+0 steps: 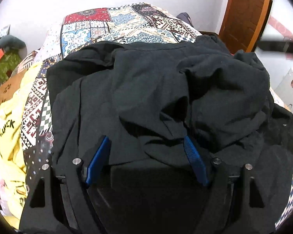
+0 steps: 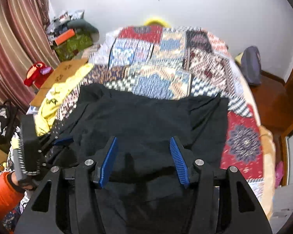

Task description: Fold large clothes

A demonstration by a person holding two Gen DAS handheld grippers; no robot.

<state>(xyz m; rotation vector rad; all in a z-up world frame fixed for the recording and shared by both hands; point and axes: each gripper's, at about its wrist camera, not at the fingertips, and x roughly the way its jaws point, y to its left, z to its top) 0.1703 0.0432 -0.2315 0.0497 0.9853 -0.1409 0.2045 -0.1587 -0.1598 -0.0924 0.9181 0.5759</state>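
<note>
2 spread tools over black garment

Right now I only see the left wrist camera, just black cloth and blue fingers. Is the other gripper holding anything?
Observer: No. The right gripper is open above the black garment, gripping nothing.
Operator: Is there a toy anywhere?
Observer: Yes, a red plush bird sits left of the bed, by the striped curtain.
Operator: Can you see my gripper?
Observer: Yes, the left gripper is at the garment's left edge, held by someone in an orange sleeve.
</note>
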